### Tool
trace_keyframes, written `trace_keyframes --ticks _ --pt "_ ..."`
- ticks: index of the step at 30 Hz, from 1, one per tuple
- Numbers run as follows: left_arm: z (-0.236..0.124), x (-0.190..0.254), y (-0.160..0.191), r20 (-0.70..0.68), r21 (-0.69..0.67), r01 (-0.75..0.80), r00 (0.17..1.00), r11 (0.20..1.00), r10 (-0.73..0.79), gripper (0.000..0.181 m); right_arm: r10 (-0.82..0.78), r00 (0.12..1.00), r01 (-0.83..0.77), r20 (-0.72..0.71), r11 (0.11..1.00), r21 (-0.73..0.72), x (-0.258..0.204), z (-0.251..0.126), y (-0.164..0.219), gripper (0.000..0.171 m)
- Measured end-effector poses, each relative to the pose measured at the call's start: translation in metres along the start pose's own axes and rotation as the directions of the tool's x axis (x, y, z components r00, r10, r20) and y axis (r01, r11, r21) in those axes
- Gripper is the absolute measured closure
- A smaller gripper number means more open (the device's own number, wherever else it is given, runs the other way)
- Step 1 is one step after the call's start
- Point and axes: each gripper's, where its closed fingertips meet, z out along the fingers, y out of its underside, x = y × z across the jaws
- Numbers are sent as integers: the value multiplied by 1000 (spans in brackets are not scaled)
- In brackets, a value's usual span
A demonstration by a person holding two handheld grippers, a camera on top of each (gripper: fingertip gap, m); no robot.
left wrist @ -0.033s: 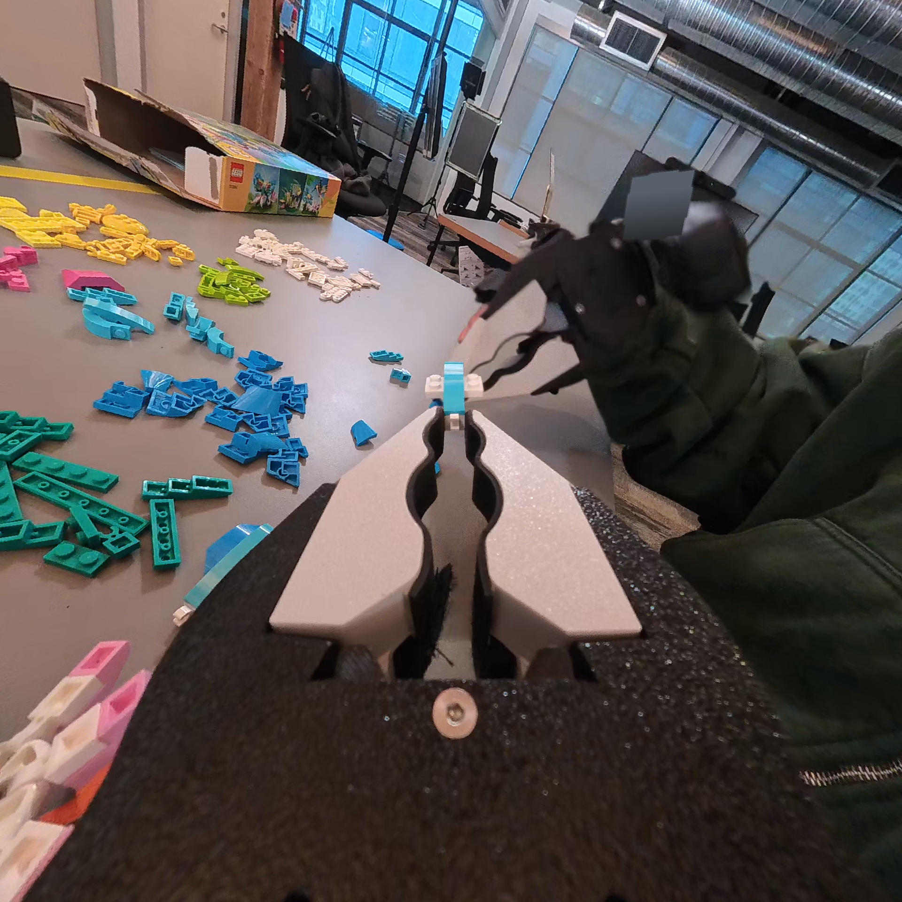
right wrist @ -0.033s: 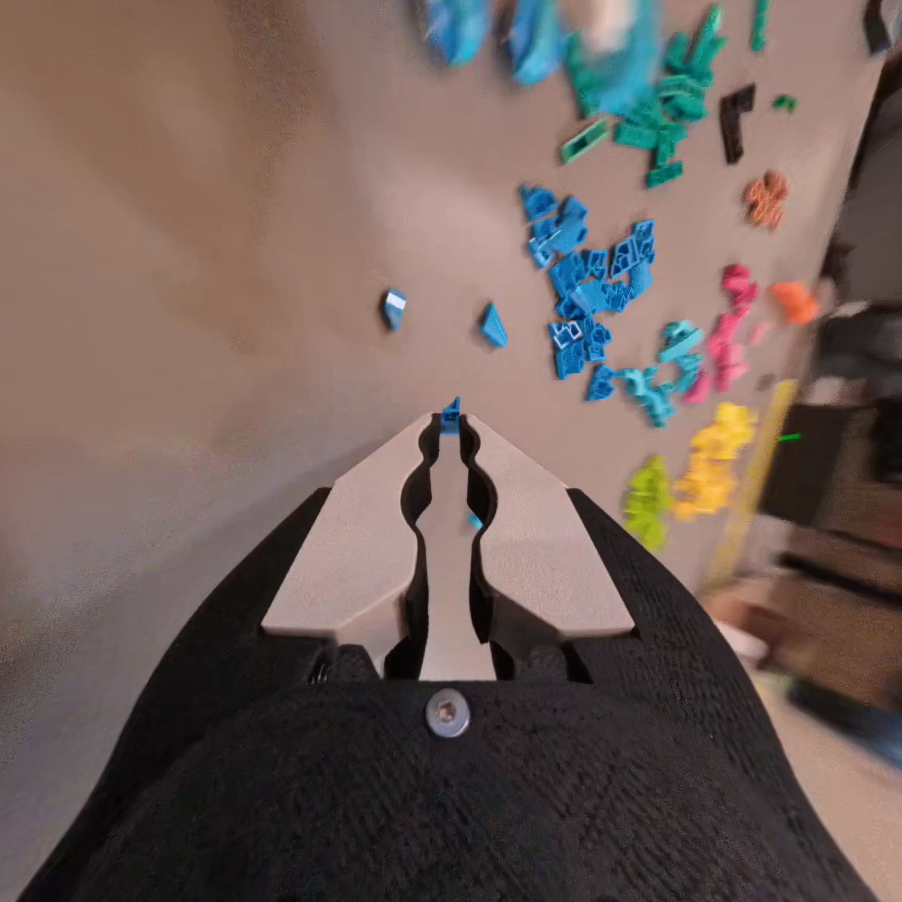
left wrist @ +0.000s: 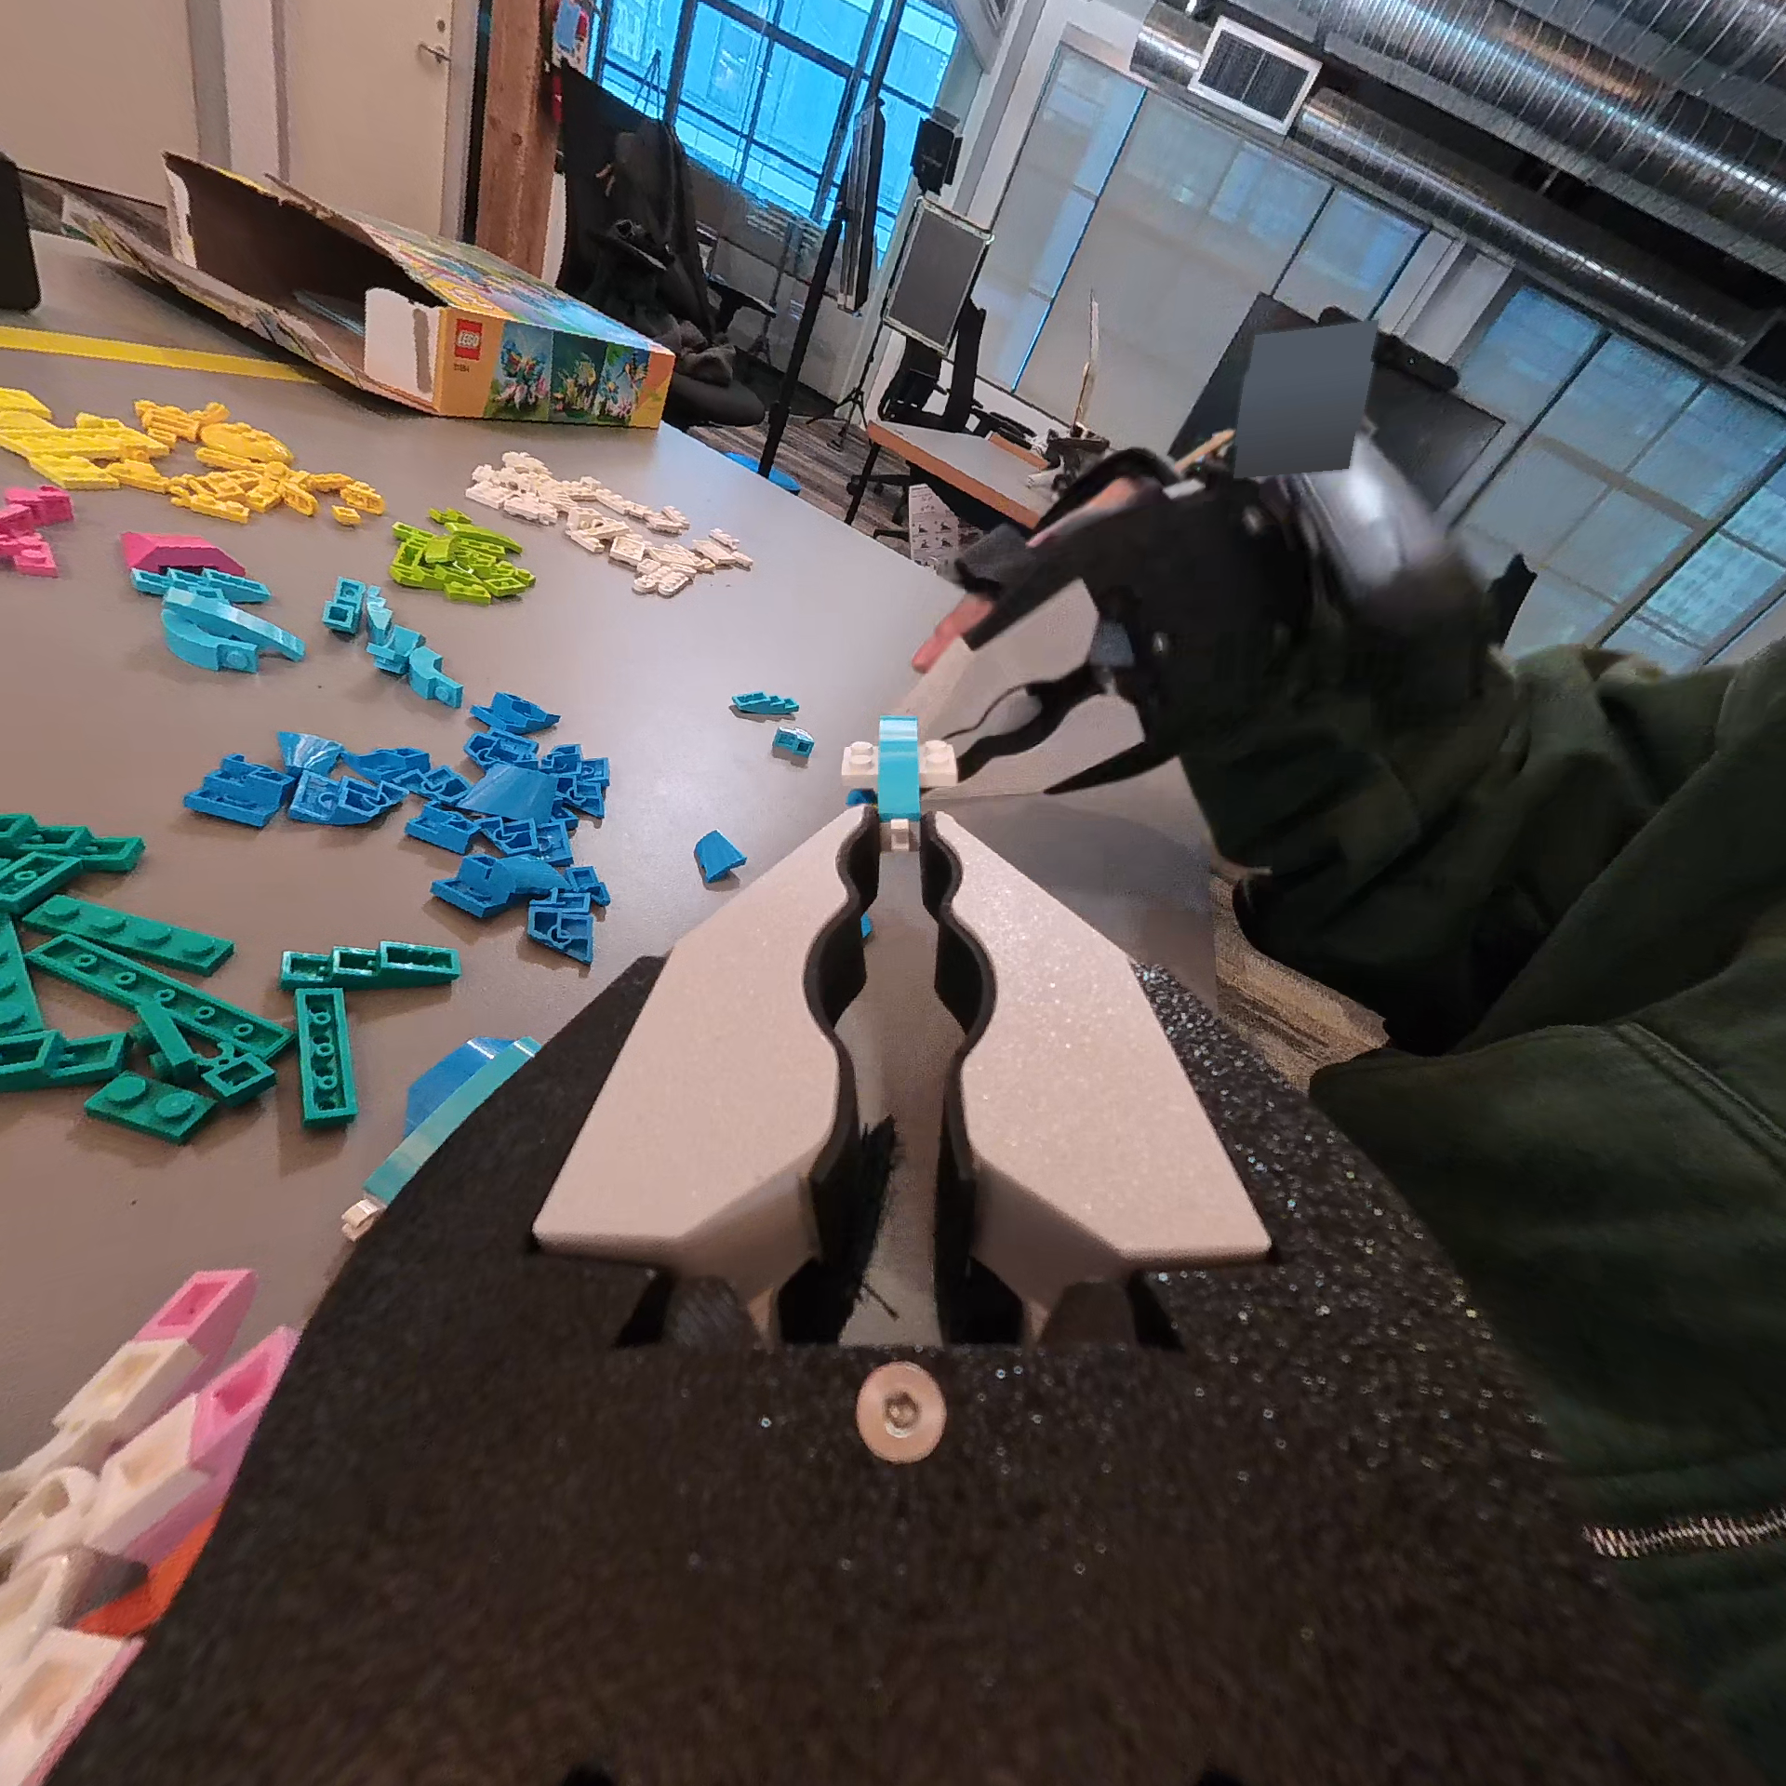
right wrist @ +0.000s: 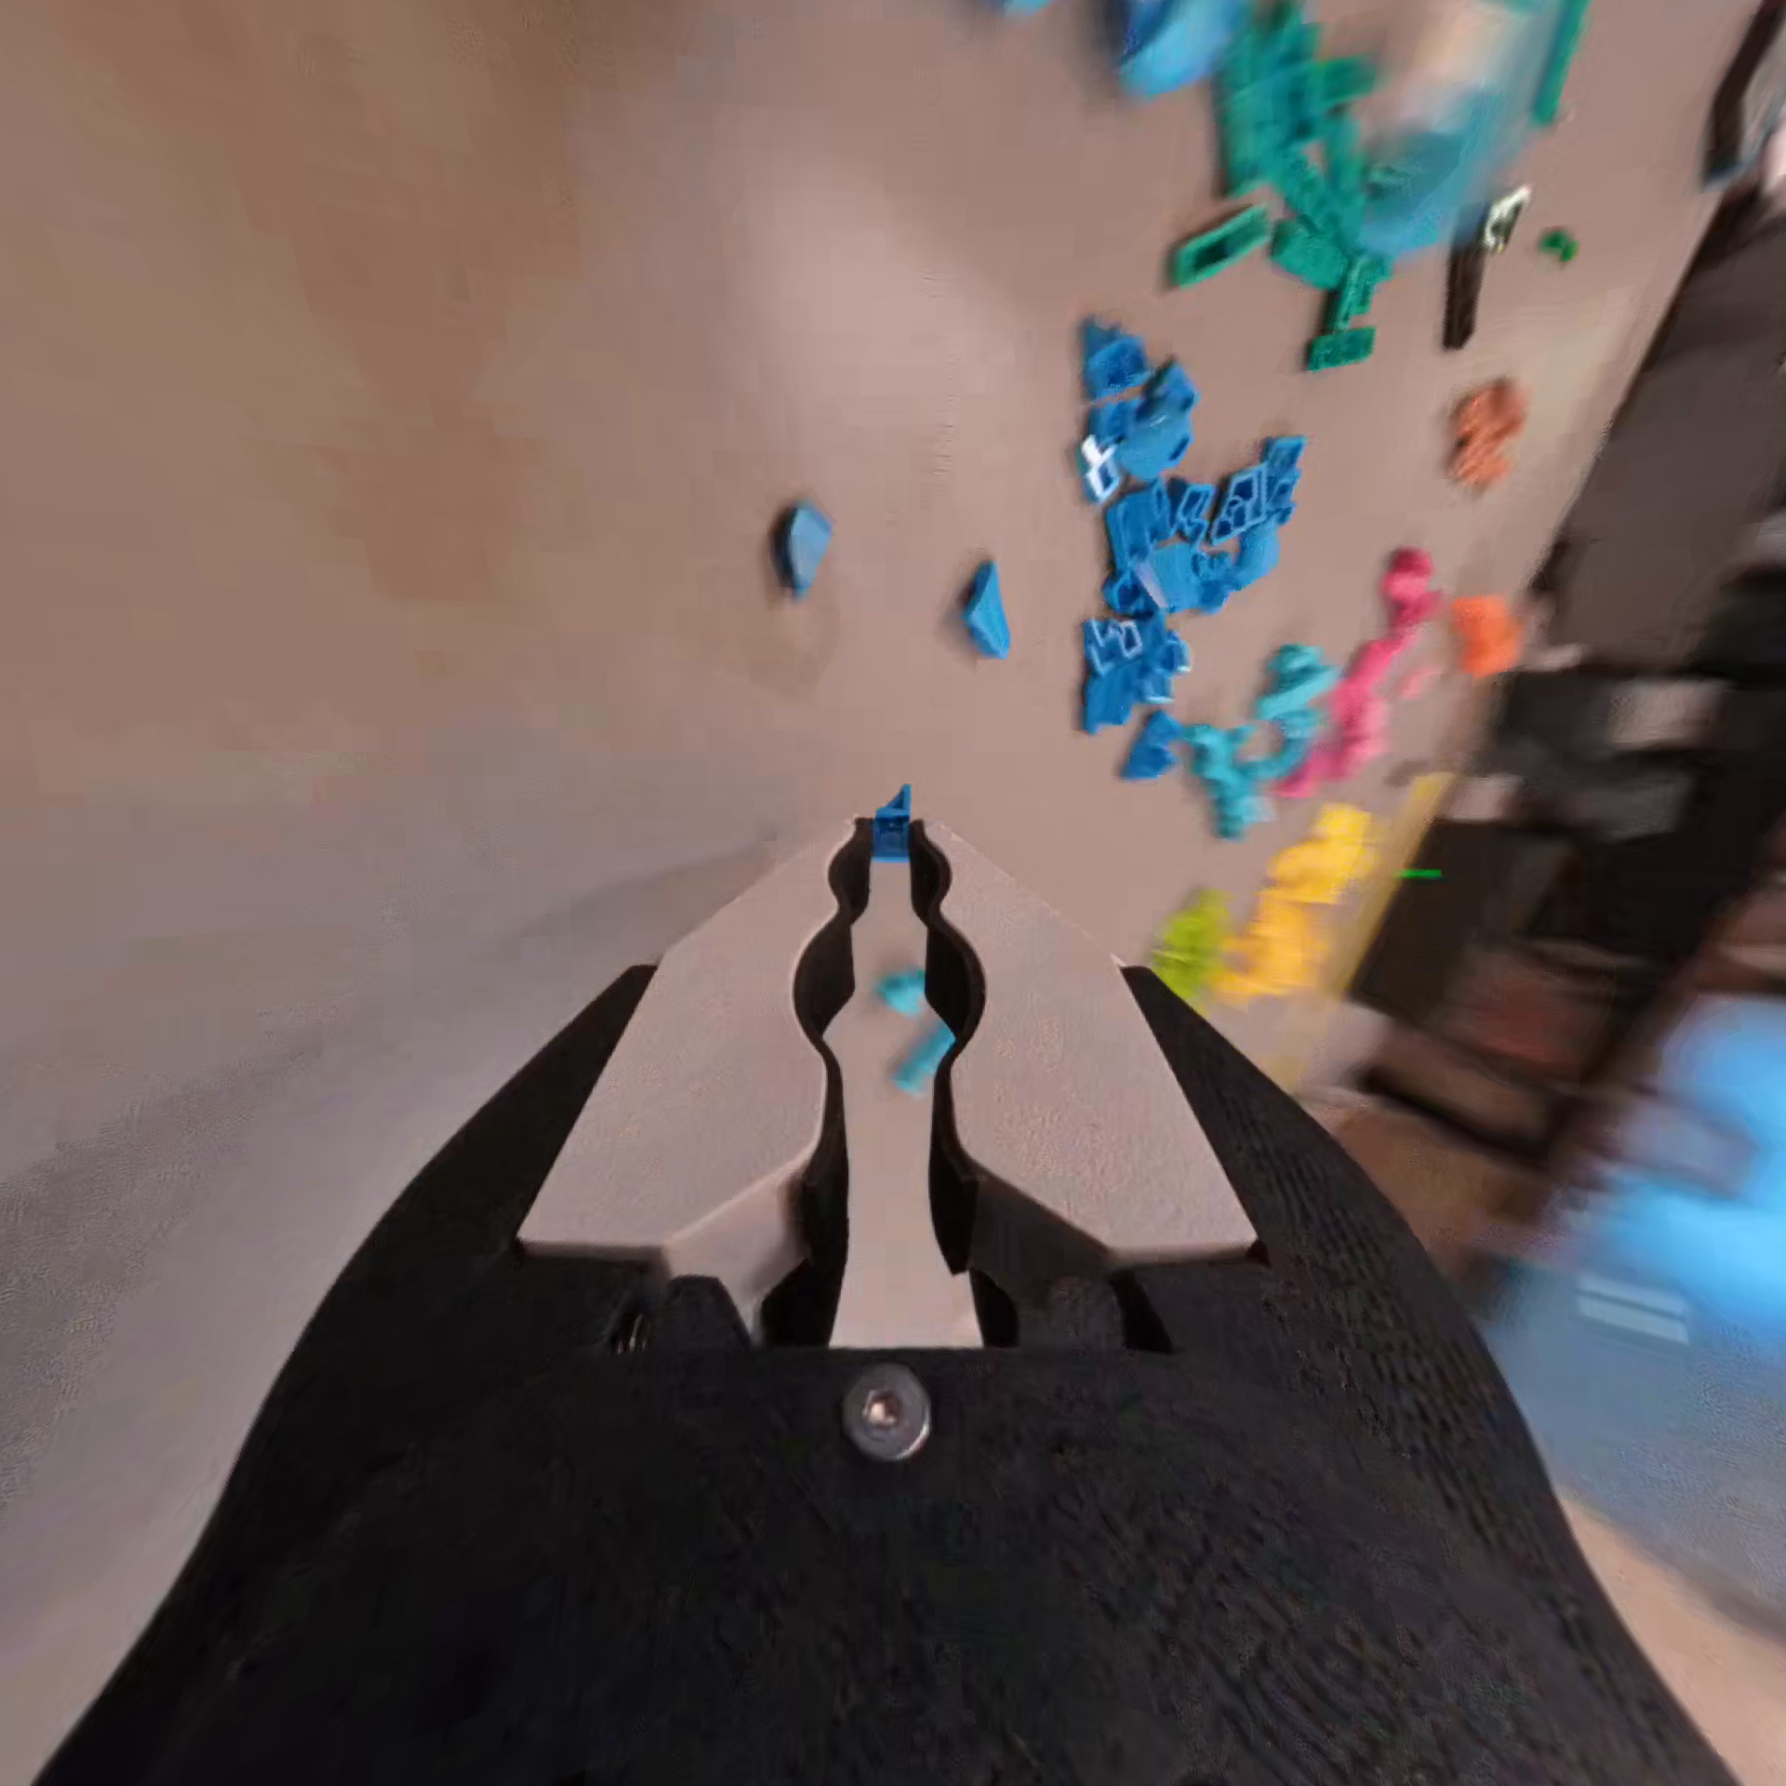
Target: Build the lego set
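Note:
My left gripper (left wrist: 899,833) is shut on a small assembly (left wrist: 899,768): a white plate with a light-blue curved piece across it, held above the grey table (left wrist: 628,657). The other gripper (left wrist: 1247,619), black and held by a hand, hovers just beyond it at the table's right edge. In the right wrist view my right gripper (right wrist: 891,829) is shut on a tiny blue slope piece (right wrist: 894,821) above the table. That view is motion-blurred. Two loose blue pieces (right wrist: 802,546) lie on the table beyond it.
Sorted brick piles lie to the left: blue (left wrist: 483,812), green (left wrist: 126,995), turquoise (left wrist: 387,638), lime (left wrist: 454,561), white (left wrist: 609,522), yellow (left wrist: 174,454). An opened set box (left wrist: 512,358) lies at the back. A pink-and-white build (left wrist: 126,1401) sits at the near left. A green sleeve (left wrist: 1546,1160) fills the right.
The right wrist view has shifted slightly and blurred more, so the right gripper is moving with its blue piece. The left gripper and its assembly hold still.

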Motion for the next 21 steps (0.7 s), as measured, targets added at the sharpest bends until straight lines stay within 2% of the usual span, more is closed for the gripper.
trace_keyframes --ticks 1,3,4,6,9,11,14,17,19,21 --pt "0 0 0 0 -2 -2 1000 1000 2 175 -205 977 197 -63 974 -116 2 1 8 165" --pt "0 0 0 2 -1 -5 1000 1000 5 176 -566 822 524 -66 796 -304 1 2 19 165" --pt "0 0 0 3 -2 -4 1000 1000 4 176 -684 727 630 -53 696 -345 -1 3 19 165" --pt "0 0 0 4 -4 -6 1000 1000 6 176 -810 586 756 -19 554 -349 -10 4 18 165" --pt "1 0 1 5 -7 -12 1000 1000 13 176 -889 457 842 -7 435 -320 -24 3 12 165" --pt "1 1 1 4 -8 -15 1000 1000 15 176 -914 404 872 -39 397 -286 -31 -1 2 165" --pt "0 1 1 1 -7 -12 1000 1000 12 176 -893 438 865 -102 450 -222 -39 -8 -12 155" --pt "0 1 1 1 -7 -12 1000 1000 12 176 -822 554 808 -134 569 -150 -41 -17 -21 139" --pt "1 1 1 1 -8 -15 1000 1000 15 176 -707 693 708 -139 704 -57 -44 -23 -26 132" --pt "1 1 1 1 -9 -16 1000 1000 16 176 -431 900 436 -69 897 75 -46 -26 -28 137"
